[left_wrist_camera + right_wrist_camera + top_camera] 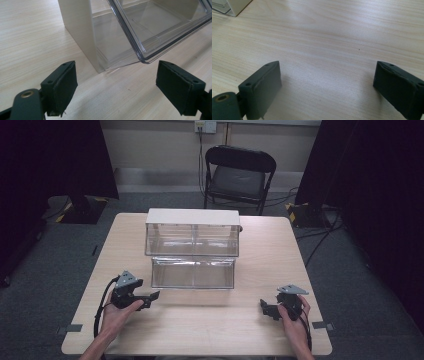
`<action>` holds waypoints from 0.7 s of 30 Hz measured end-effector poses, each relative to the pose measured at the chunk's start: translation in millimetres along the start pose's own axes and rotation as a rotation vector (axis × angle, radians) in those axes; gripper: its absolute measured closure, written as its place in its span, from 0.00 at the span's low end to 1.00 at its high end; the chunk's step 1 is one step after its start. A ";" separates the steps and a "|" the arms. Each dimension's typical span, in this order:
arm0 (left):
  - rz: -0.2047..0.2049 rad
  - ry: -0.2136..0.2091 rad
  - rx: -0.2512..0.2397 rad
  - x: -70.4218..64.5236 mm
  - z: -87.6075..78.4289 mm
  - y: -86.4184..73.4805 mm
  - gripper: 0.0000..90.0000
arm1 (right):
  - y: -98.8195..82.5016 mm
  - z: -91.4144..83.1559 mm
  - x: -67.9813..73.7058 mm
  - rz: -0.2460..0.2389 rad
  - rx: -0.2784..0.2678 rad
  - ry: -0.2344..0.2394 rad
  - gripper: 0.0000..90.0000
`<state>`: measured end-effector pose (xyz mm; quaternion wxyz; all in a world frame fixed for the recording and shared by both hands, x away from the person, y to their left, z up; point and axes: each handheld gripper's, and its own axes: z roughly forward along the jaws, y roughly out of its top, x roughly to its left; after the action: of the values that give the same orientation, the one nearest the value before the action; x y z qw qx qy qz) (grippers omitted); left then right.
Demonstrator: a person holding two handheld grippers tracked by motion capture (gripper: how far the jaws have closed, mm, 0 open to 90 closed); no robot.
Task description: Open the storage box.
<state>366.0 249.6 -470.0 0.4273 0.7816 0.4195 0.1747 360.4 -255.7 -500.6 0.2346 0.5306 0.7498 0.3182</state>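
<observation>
- The left gripper [150,298] sits released, jaws spread wide, near the left corner of the pulled-out lower drawer [193,273].
- That clear drawer juts from the white drawer cabinet [192,216] mid-table — nothing visible inside it, nor in the upper drawers [192,240].
- The left gripper view brings the drawer's corner [147,58] close, lifted off the table [32,37].
- The right gripper [268,310] — also released — rests over bare wood, well apart.
- A black folding chair [239,175] stands behind.
</observation>
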 end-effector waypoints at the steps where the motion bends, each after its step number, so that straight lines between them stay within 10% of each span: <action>1: 0.002 0.000 0.000 -1.0 1.0 0.5 0.19 | 0.0 0.0 0.0 0.000 0.000 0.000 0.08; 21: 0.038 0.014 -0.004 -6.9 15.5 8.7 0.18 | 0.0 0.0 0.0 0.000 0.000 0.000 0.08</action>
<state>376.2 233.6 -471.2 0.4224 0.7873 0.4074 0.1889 360.4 -255.7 -500.6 0.2346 0.5305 0.7499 0.3182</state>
